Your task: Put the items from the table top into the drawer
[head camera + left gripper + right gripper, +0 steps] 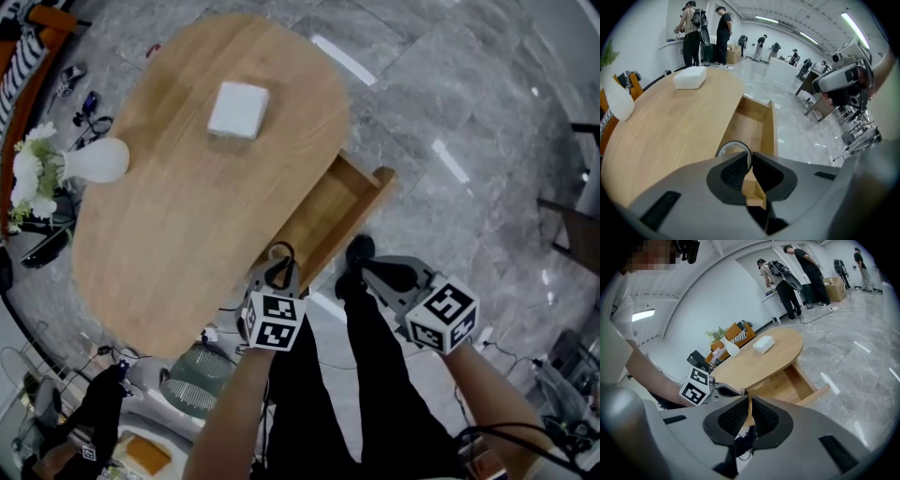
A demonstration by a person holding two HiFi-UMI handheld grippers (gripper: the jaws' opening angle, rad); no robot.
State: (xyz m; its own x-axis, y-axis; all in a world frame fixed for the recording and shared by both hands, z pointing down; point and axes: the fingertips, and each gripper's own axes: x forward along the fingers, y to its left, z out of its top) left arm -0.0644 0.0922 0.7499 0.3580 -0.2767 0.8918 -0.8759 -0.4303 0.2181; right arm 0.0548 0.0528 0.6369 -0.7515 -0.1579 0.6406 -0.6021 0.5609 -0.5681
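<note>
My left gripper (279, 267) (751, 161) hangs over the near end of the open wooden drawer (328, 216) (750, 126) (792, 385), shut on the rim of a thin dark ring (279, 249) (733, 142). To its right my right gripper (356, 262) (749, 404) is shut with nothing in it, just off the drawer's front corner. On the oval table top (178, 216) a white box (238, 110) (690, 77) (764, 344) lies at the far end. A white vase (98, 160) (618, 103) (732, 350) stands at the left edge.
White flowers (28, 178) and an orange seat stand left of the table. A round green wire object (192, 384) and cables lie on the floor by my legs. Several people stand by a counter (701, 33) beyond the table. Dark furniture (572, 225) is at the right.
</note>
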